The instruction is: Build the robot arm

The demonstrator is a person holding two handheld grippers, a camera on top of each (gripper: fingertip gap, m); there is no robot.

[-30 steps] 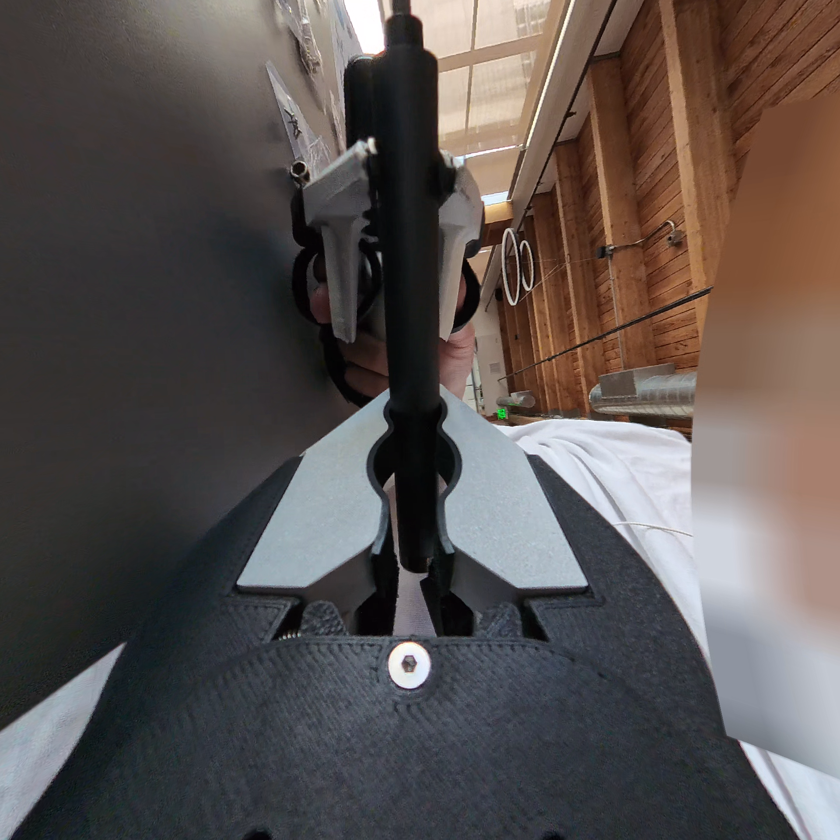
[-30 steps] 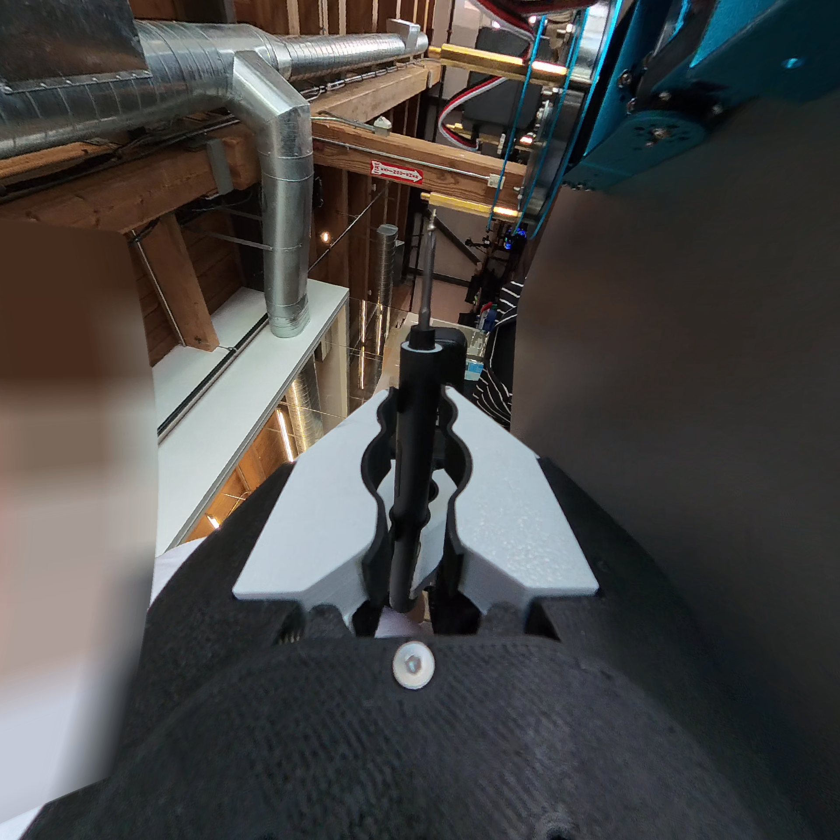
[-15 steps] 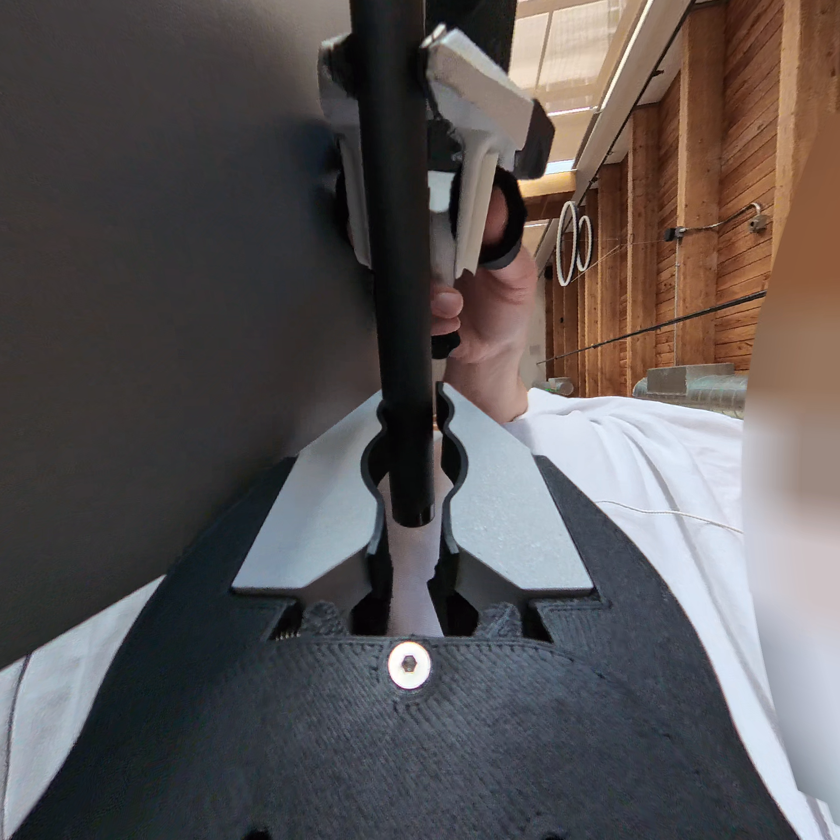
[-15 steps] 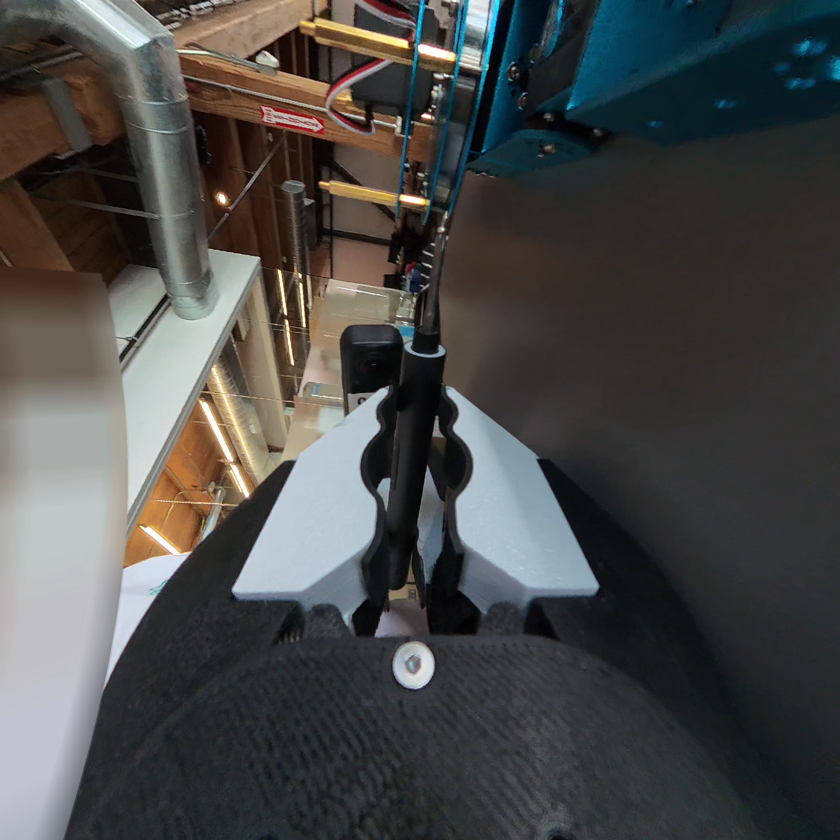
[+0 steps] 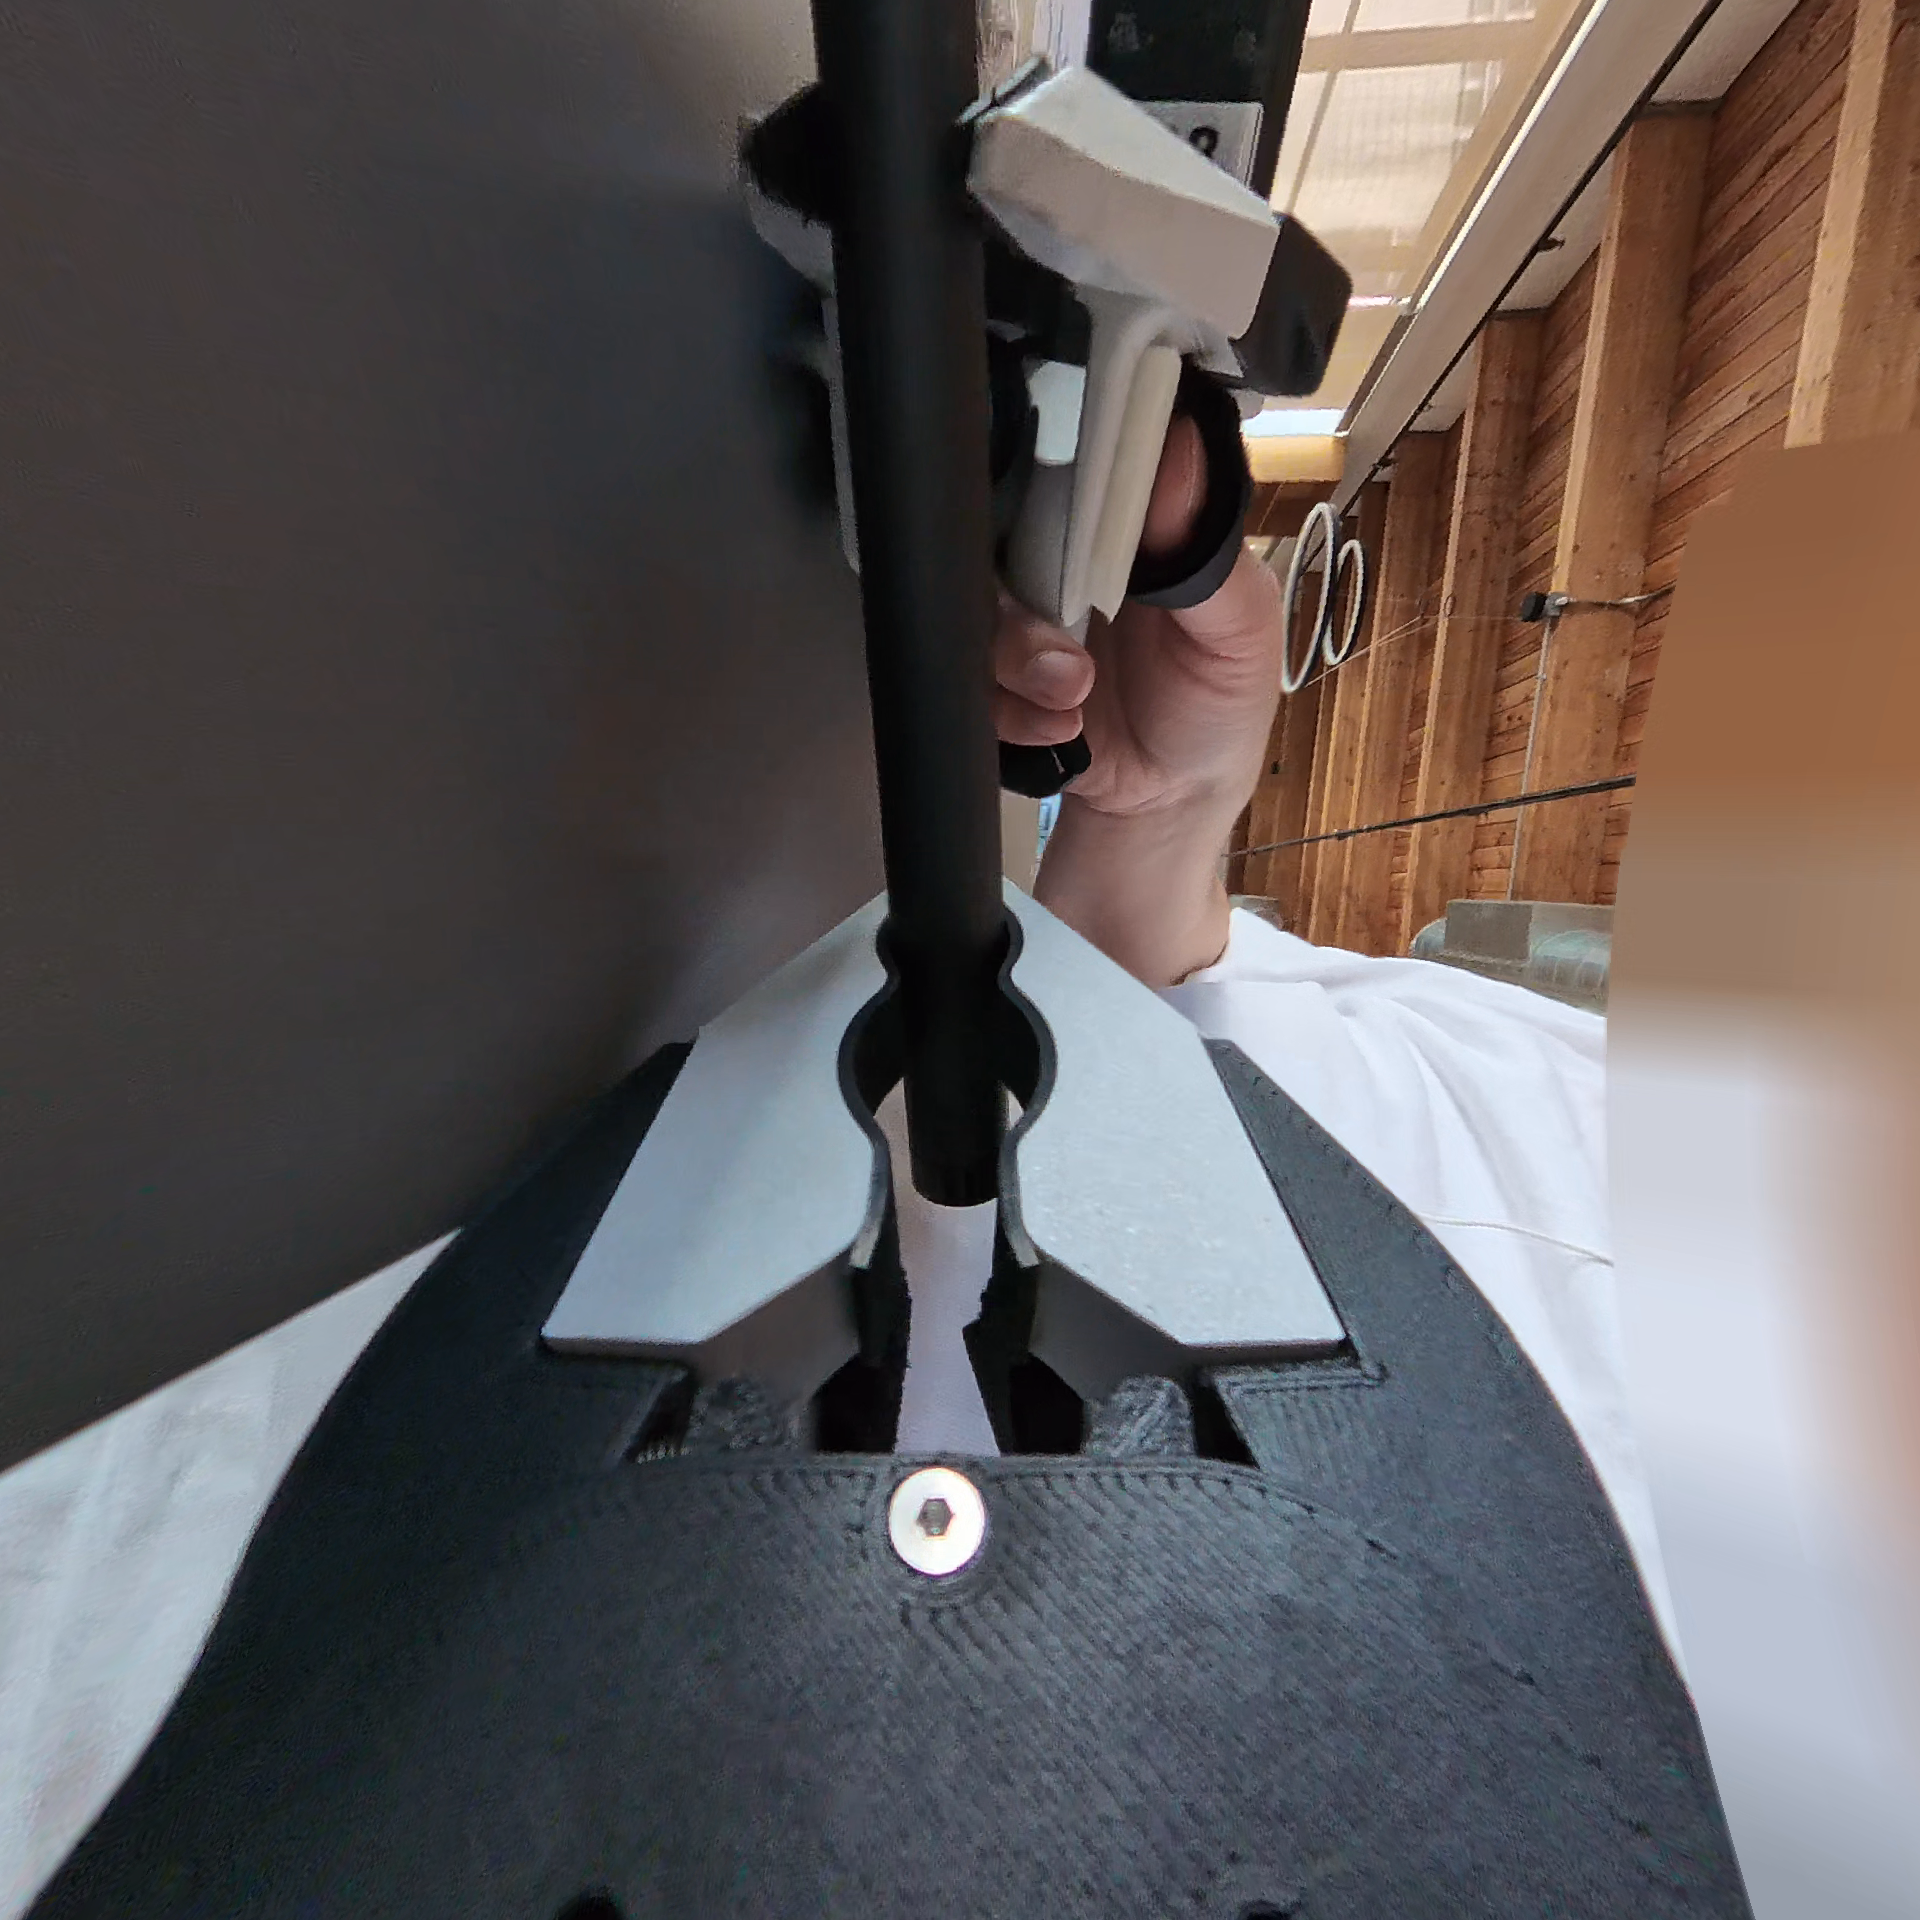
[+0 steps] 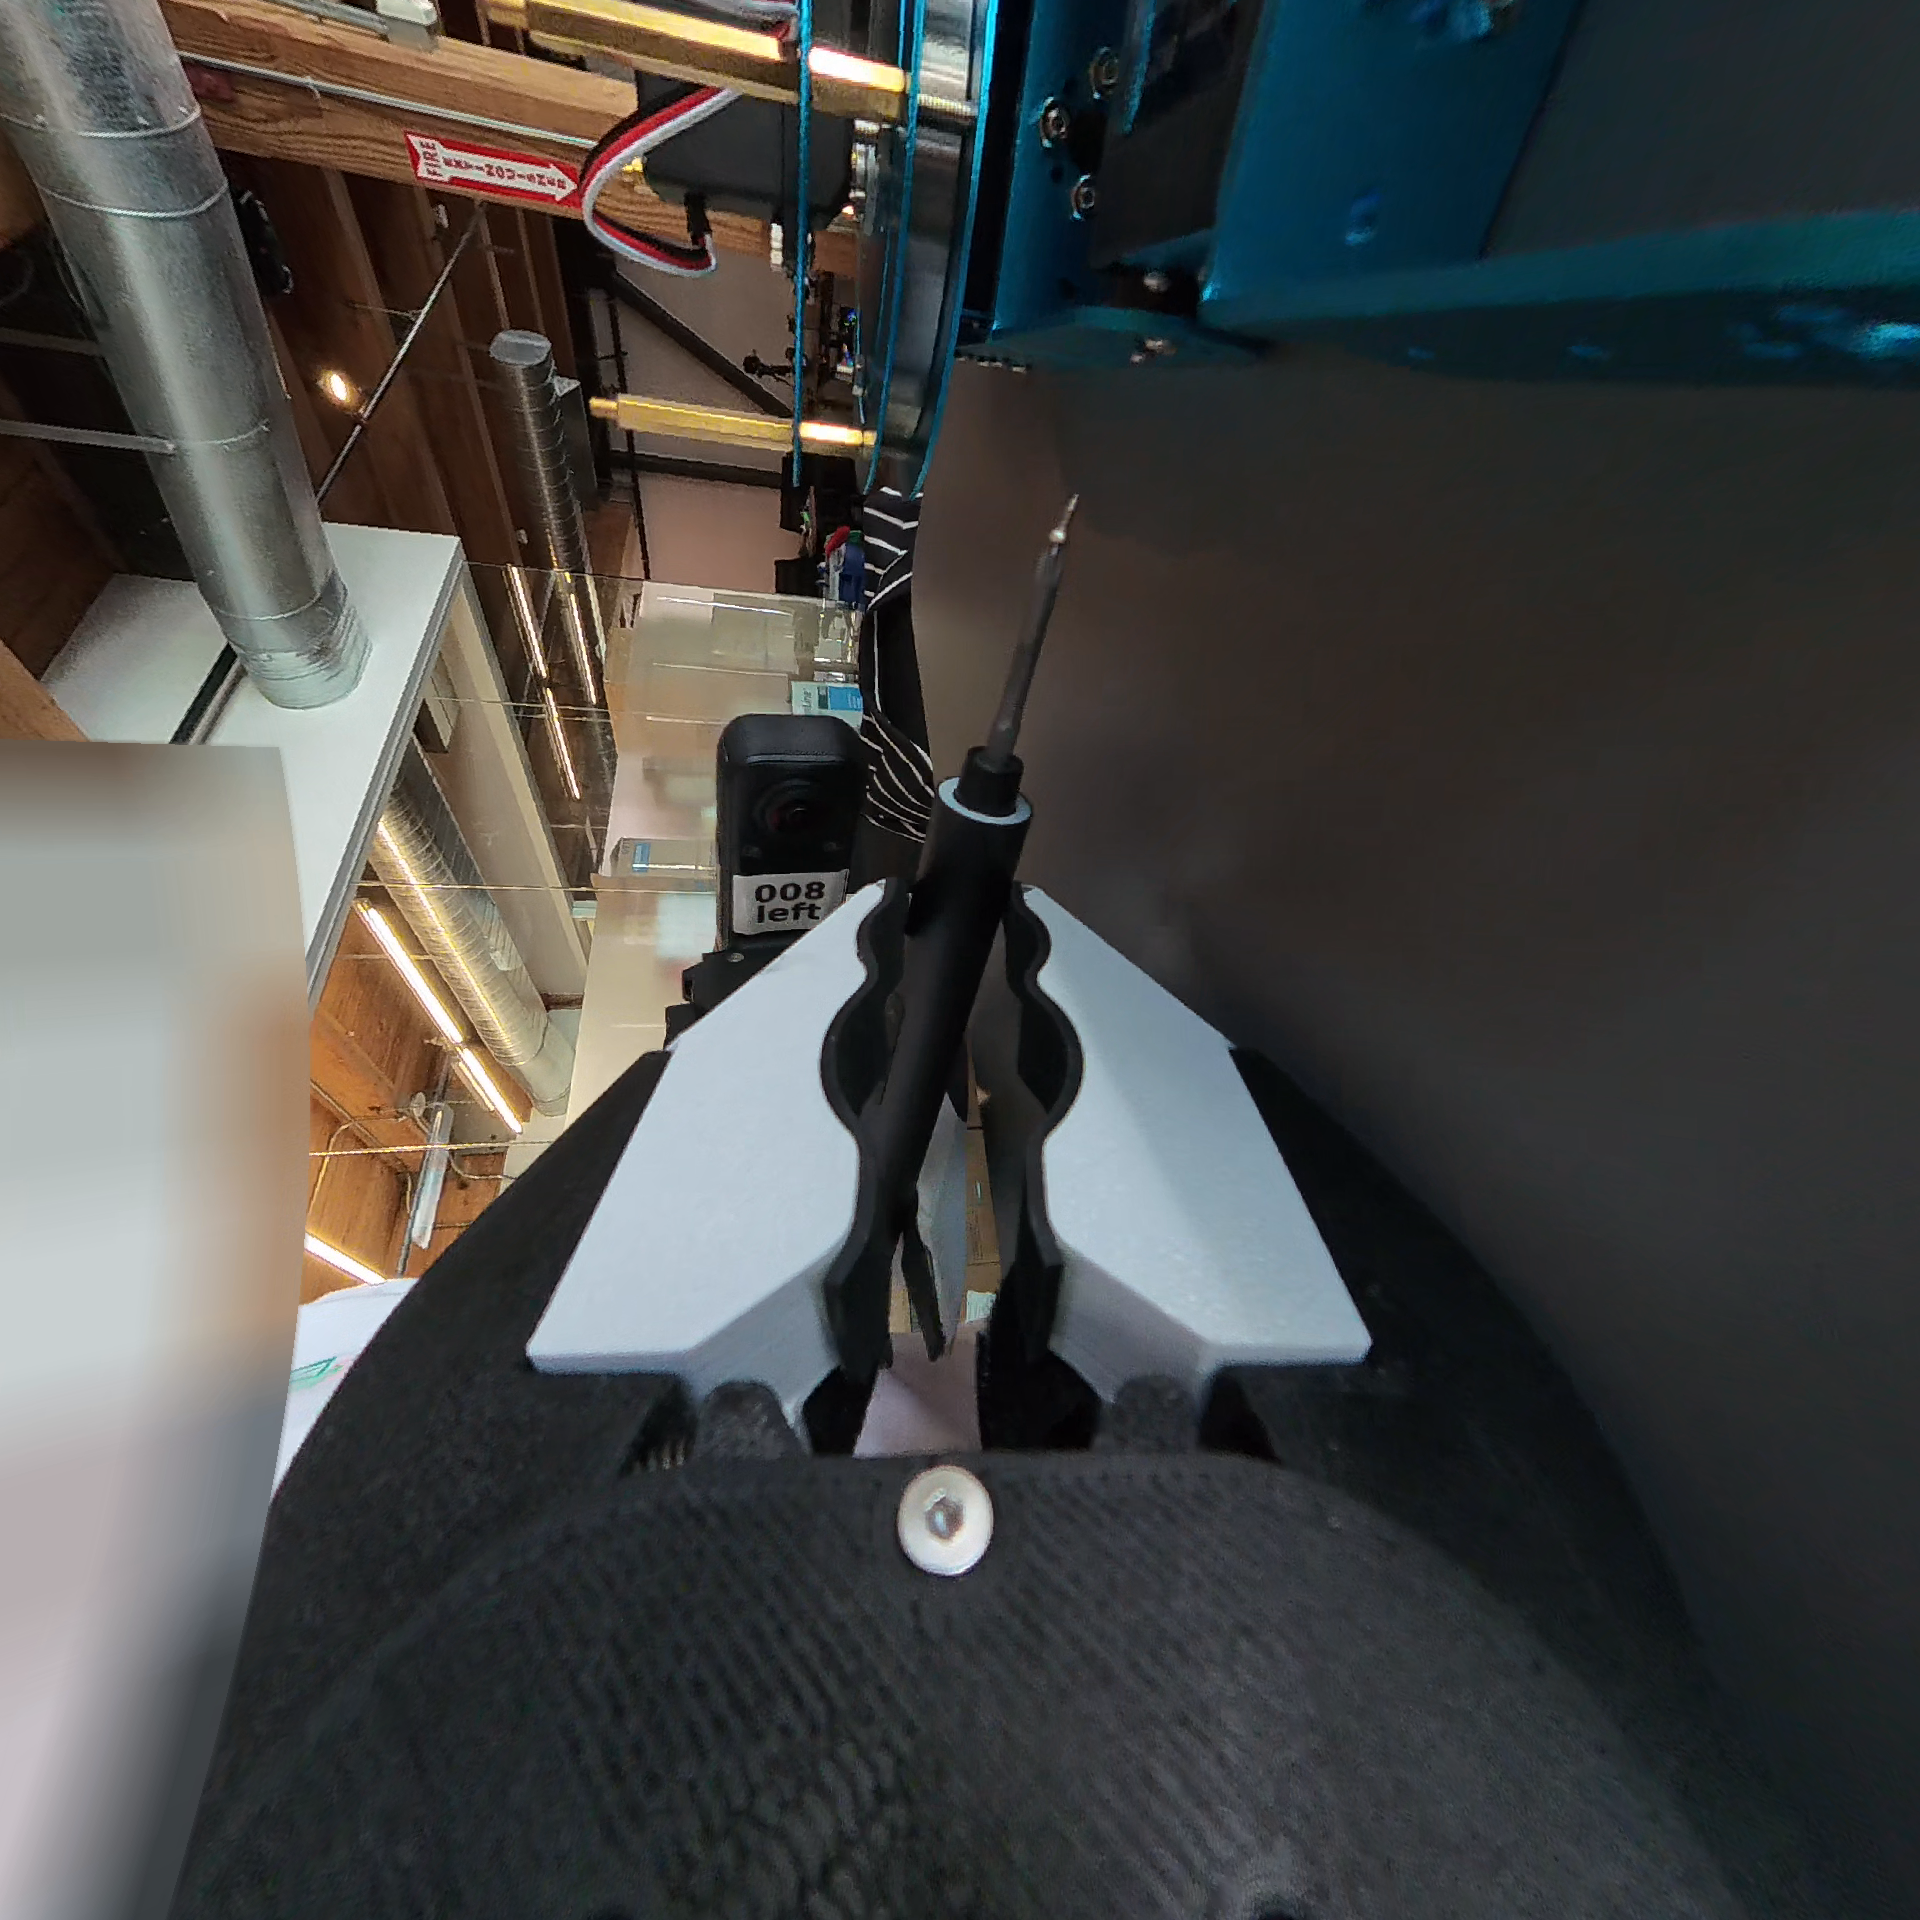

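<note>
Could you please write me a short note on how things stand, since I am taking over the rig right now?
Left claw: shut on the tail end of the black screwdriver handle.
Right claw: farther up the same handle, which lies tilted between its fingers; whether it grips firmly cannot be told. A hand holds that gripper.
The thin metal shaft points up along the dark panel, its tip short of the blue metal assembly and touching nothing visible.

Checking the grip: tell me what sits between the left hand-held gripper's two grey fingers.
In the left wrist view, the black cylindrical screwdriver handle sits clamped between the left hand-held gripper's fingers.
</note>
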